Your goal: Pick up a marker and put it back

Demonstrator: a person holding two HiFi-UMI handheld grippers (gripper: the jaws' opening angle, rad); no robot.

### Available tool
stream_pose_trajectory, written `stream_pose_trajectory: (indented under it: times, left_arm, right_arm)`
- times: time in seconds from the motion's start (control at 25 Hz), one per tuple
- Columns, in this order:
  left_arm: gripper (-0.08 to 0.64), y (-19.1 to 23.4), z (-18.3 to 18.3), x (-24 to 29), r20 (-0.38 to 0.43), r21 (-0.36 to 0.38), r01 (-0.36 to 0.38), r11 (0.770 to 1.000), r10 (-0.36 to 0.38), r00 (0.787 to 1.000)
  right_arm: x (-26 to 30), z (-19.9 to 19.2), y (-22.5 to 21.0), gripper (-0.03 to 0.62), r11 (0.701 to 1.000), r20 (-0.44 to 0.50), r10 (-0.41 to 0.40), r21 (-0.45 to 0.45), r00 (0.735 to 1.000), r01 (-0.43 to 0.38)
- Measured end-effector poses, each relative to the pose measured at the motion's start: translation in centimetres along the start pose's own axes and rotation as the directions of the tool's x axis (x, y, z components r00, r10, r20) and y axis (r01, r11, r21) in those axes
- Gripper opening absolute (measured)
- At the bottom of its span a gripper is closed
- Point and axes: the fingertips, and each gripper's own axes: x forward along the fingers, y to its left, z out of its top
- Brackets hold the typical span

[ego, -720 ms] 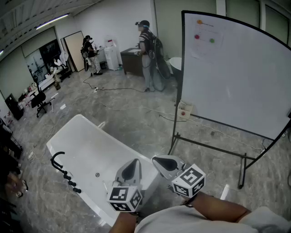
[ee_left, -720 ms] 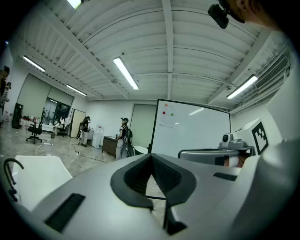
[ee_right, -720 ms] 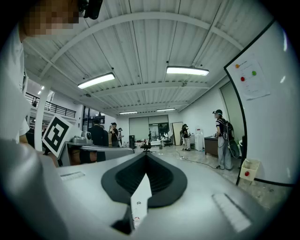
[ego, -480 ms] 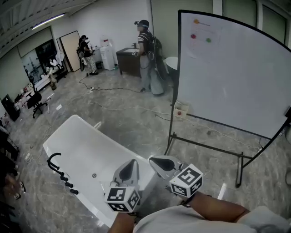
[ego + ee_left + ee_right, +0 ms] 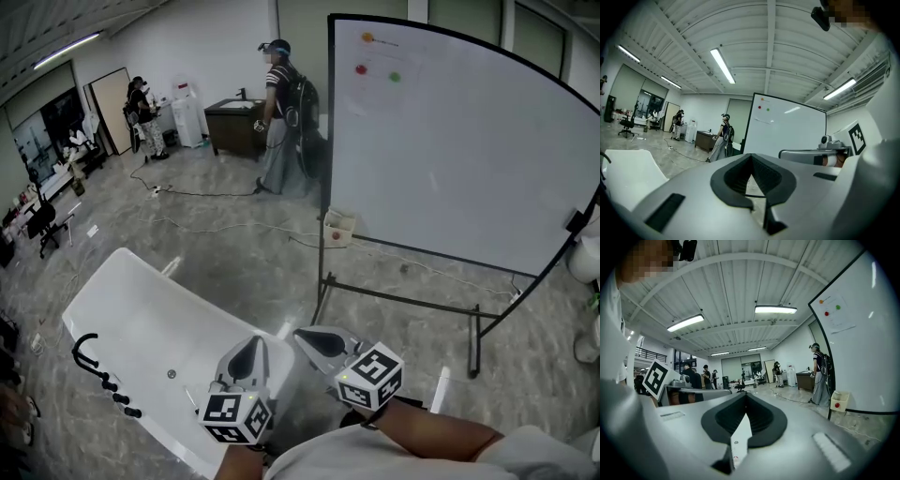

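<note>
Left claw: The left claw (image 5: 251,351), grey with dark padding, is held low at the person's front over the near end of the tub. In the left gripper view its tips meet in a point. It is closed, grips nothing and touches nothing.
Right claw: The right claw (image 5: 314,339) sits just beside the left one and points up and to the left. In the right gripper view its padded tips are likewise pressed together, with nothing between them.
Marker cubes: A white cube with black square markers (image 5: 234,417) rides behind the left claw. A second cube of the same kind (image 5: 370,375) rides behind the right claw.
Marker: No marker can be made out in any view.
Whiteboard: A large white board on a black metal stand (image 5: 450,150) stands ahead and to the right, well apart from both claws. Near its top left it carries an orange dot (image 5: 367,37), a red dot (image 5: 360,68) and a green dot (image 5: 395,77).
Box: A small cream box with a red spot (image 5: 336,228) hangs at the board's lower left corner.
Tub: A long white bathtub (image 5: 141,319) lies on the grey marbled floor (image 5: 234,248) to the left, with a black tap fitting (image 5: 89,352) on its near rim.
Background: A person with a dark backpack (image 5: 279,117) stands beyond the board's left edge, beside a dark brown bench (image 5: 232,122).
</note>
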Motion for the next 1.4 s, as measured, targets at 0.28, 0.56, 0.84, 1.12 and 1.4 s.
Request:
stream_pose_trajectory:
  times: [0.28, 0.56, 0.84, 1.12, 1.4]
  left_arm:
    - [0.002, -0.8, -1.1, 7.5, -0.052, -0.002, 0.03, 1.0, -0.03, 0.998]
    - [0.002, -1.2, -2.4, 18.2, -0.075, -0.016, 0.054, 0.998, -0.055, 0.996]
    - [0.002, -1.3, -3.4, 30.8, -0.087, -0.058, 0.016, 0.998, -0.021, 0.996]
    - [0.002, -0.5, -3.6, 40.2, -0.117, -0.098, -0.058, 0.993, 0.047, 0.992]
    - [0.002, 2.1, -5.1, 44.1, -0.166, -0.137, -0.101, 0.985, 0.077, 0.983]
  right_arm:
    - [0.7, -0.4, -8.2, 0.003, 0.998, 0.003, -0.027, 0.059, 1.0, 0.026]
    - [2.7, -0.8, -20.6, 0.003, 0.995, -0.007, -0.039, 0.092, 0.999, 0.04]
    - [5.0, -0.6, -37.5, 0.006, 0.998, -0.104, -0.058, 0.026, 0.993, 0.061]
    - [10.5, -1.3, -52.2, 0.024, 0.985, -0.289, -0.071, -0.169, 0.955, 0.022]
    - [18.4, -5.8, -58.7, 0.057, 0.951, -0.465, -0.1, -0.306, 0.88, -0.053]
